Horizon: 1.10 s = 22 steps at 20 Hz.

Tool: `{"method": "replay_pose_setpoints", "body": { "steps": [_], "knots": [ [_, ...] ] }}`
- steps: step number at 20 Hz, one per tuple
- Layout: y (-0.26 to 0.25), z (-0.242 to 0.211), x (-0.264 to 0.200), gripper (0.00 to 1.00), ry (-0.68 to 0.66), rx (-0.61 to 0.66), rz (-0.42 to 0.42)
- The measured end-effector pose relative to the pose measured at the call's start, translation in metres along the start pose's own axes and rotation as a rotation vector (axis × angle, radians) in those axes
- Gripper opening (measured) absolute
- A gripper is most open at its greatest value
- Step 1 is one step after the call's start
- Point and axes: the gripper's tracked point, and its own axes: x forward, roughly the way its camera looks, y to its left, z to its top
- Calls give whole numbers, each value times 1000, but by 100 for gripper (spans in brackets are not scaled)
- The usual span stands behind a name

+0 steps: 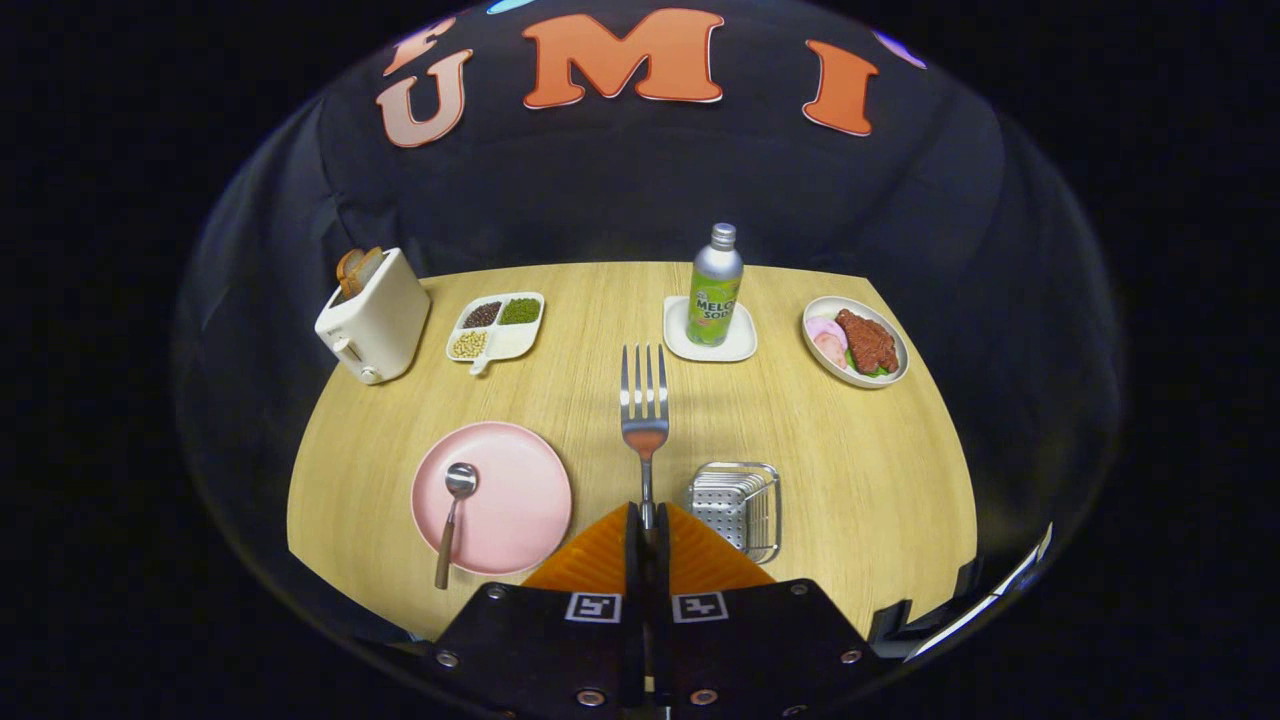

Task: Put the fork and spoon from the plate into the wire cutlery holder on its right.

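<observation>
Pressed together at the near end of the scene, the two fingers of the gripper (647, 520) pinch the thin handle of a silver metal fork (645, 405), which stands out straight ahead of them with its tines pointing away over the light wooden table (860, 470).

Just to the right of the fingers sits the small silver wire cutlery holder (738, 505), its opening facing up. To their left lies a round pink plate (510, 500) with a silver spoon with a wooden handle (452, 520) on it, bowl pointing away and the handle end reaching past the plate's near rim.

Beyond the fork tines, a silver bottle with a green label (715, 285) stands upright on a square white coaster (710, 345); the label is too small to read with certainty. Far right is an oval white dish of meat and greens (856, 340). Far left are a white sectioned tray of beans (495, 327) and a cream toaster holding bread slices (373, 315).

Bare tabletop lies between the plate, the holder and the far row, and to the right of the holder up to the table's edge.
</observation>
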Motion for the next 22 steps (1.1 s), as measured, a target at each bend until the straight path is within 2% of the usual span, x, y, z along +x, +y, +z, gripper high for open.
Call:
{"method": "replay_pose_setpoints", "body": {
  "steps": [15,22],
  "knots": [
    [-67,-75,34,5,360,-96,-33],
    [-70,-74,49,9,386,-106,-16]
  ]
}}
